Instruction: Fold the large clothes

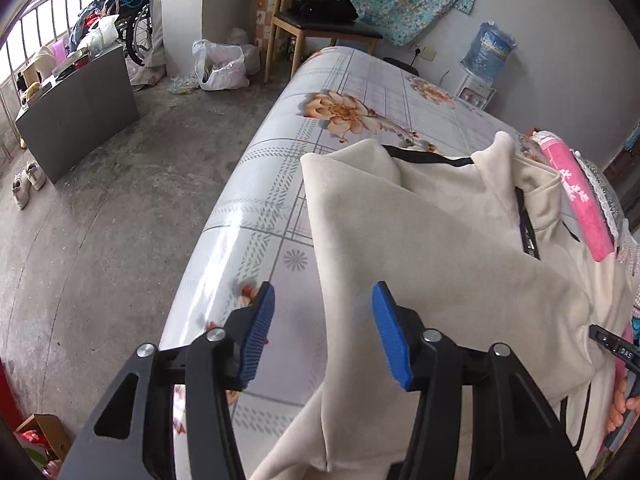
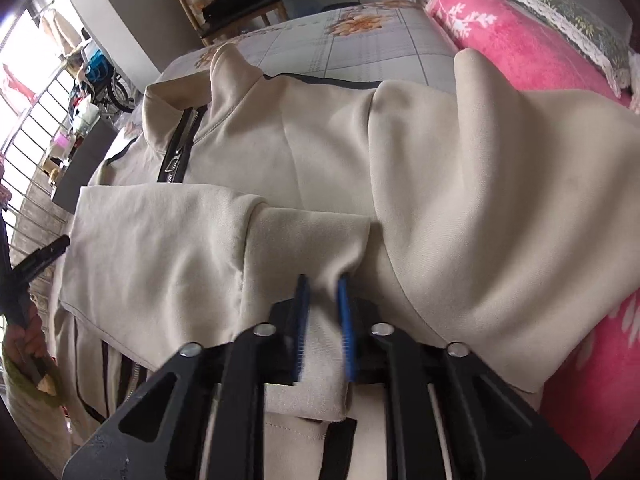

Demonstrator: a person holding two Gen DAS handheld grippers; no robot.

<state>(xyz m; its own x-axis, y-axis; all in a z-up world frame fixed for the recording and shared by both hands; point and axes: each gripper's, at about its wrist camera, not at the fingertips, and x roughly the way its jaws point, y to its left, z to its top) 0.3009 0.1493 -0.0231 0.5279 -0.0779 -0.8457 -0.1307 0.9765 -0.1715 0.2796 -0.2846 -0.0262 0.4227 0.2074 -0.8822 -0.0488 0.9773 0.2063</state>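
Left wrist view: the left gripper (image 1: 323,334) hovers with its jaws spread wide and holding nothing, poised over the near left edge of the cream jacket (image 1: 432,248), which lies on the floral-covered table (image 1: 256,200); the jacket's lower part appears to droop over the near table edge. The table edge falls away just left of the gripper, while bare cover beyond the collar leaves room to work. Right wrist view: the right gripper (image 2: 323,330) is clamped on a fold of the jacket (image 2: 320,152), apparently a sleeve end or cuff laid across the body below the black zipper (image 2: 176,152). A pink blanket (image 2: 532,52) crowds the right side, touching the fabric. Likely risks: the thin pinch slipping out if pulled, or cloth dragging against the blanket and spoiling the fold.
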